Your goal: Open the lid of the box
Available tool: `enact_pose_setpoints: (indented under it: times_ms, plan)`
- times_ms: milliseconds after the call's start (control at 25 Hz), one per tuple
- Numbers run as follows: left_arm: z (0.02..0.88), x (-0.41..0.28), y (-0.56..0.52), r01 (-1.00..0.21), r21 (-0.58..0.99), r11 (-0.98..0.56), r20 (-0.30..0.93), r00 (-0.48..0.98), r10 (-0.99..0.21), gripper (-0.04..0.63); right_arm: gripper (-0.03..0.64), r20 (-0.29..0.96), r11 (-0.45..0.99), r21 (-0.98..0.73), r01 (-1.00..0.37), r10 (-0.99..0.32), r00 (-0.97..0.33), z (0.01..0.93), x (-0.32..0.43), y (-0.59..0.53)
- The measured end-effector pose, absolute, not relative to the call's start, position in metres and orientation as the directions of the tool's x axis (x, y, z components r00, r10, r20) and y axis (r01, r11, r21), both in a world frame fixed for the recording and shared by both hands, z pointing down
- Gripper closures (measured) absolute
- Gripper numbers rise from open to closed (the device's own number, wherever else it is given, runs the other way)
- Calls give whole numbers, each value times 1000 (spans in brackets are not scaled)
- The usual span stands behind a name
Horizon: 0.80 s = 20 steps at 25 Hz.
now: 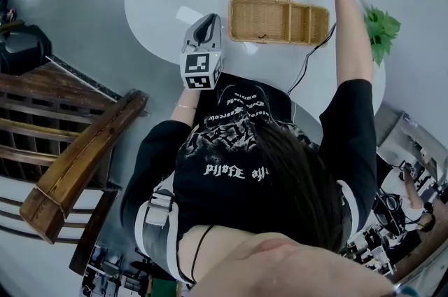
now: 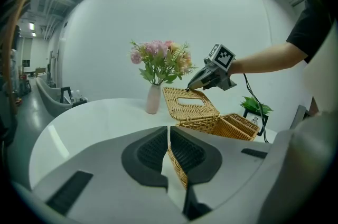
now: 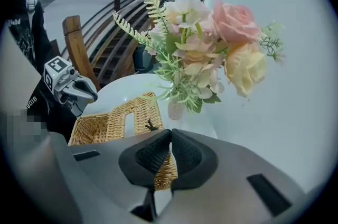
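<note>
Two tongs, both closed: my right tongs [image 3: 170,137] pinch the lid's [image 3: 141,109] rim, and my left tongs [image 2: 169,137] hang empty beside the box [image 1: 308,24] on the worktop [image 1: 161,1]. Only the left gripper view shows the lid tilted up near the vase [image 2: 153,100].

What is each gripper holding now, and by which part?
The right gripper is shut on the wicker lid, pinching its free edge, opposite the hinge. The left gripper holds nothing.
</note>
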<state>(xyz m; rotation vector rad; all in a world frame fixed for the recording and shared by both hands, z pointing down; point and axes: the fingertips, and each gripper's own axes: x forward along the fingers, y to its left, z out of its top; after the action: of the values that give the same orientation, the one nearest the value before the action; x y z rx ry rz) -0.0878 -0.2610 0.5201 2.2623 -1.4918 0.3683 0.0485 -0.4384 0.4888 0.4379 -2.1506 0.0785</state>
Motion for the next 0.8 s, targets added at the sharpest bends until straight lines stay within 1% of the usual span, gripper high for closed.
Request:
enact_pose_setpoints:
  times_ms: [320,640,800]
  plan:
    - [525,-84,-270,-923,173,-343,454,384,-804,561,580,792,924,-3,-383,-232,-565,510,54,-453]
    - [530,-81,-278,-928,161,-337,476,372,-797,561,580,818,912,-41,-409,-204,-538,542,56,-460]
    - [527,-79,-284,-926,160,-341,470,375,-799,561,578,820,892,-89,-443,-187,-540,551,57,-461]
